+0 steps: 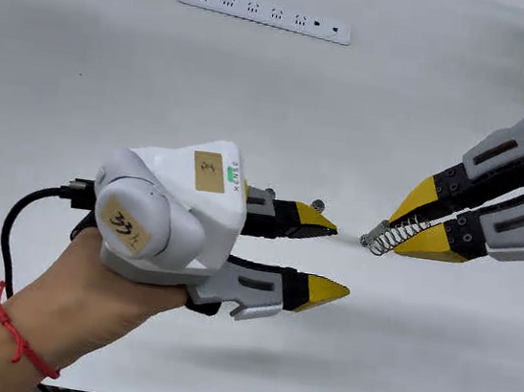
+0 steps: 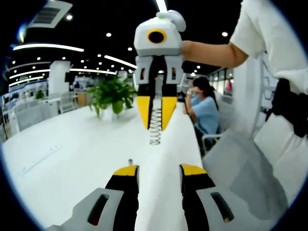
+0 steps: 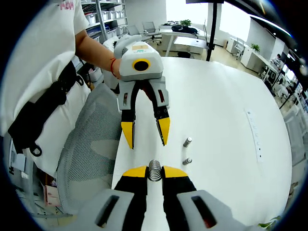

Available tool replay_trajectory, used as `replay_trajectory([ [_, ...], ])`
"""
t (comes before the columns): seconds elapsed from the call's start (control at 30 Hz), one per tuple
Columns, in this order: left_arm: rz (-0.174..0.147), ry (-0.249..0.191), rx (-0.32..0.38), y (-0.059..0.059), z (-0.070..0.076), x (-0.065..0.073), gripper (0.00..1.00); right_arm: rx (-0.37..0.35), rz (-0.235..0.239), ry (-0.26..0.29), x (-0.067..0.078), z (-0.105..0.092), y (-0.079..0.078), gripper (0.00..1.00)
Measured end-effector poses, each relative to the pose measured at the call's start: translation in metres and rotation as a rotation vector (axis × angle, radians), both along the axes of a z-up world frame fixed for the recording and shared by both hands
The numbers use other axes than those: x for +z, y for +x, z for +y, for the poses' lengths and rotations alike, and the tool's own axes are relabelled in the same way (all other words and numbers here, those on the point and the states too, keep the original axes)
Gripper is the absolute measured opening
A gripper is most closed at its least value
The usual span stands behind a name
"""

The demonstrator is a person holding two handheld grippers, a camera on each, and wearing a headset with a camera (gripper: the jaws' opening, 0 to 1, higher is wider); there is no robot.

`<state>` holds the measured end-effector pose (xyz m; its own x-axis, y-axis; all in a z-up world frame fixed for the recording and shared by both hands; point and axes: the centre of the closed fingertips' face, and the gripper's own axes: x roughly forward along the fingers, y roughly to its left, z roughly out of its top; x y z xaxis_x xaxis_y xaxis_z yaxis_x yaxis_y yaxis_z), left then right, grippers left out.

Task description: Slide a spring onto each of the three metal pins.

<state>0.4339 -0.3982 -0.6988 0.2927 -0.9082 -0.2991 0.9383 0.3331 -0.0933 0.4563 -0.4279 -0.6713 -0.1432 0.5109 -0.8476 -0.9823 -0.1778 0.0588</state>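
Spring (image 3: 154,169) pinched in the jaws of the right gripper (image 3: 154,173), above the counter (image 1: 254,108).
Probably light, elastic and slippery; best gripped gently near one end, bore left free. Projects past the jaw tips toward 8 o'clock in the head view. Left gripper (image 1: 341,259) jaws wide, holding nothing. Upright pins (image 3: 187,141) between 1 and 2 o'clock of the right jaws, apart from them.

Headset camera looks down, close, on the tabletop (image 1: 162,76); opposed fisheyes share it, framing right hand-held gripper (image 2: 155,126) and left hand-held gripper (image 3: 147,143) at 12 o'clock.
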Motion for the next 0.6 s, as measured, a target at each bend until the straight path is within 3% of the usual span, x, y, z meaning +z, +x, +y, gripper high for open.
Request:
replay_trajectory([
  [0.27,0.01,0.031,0.045,0.01,0.027,-0.009,0.5,-0.116,-0.04,-0.024,-0.008,-0.017,0.028,0.12],
  [0.6,0.007,0.068,0.076,0.02,0.055,-0.022,0.68,-0.218,-0.078,-0.083,-0.028,-0.037,0.059,0.12],
])
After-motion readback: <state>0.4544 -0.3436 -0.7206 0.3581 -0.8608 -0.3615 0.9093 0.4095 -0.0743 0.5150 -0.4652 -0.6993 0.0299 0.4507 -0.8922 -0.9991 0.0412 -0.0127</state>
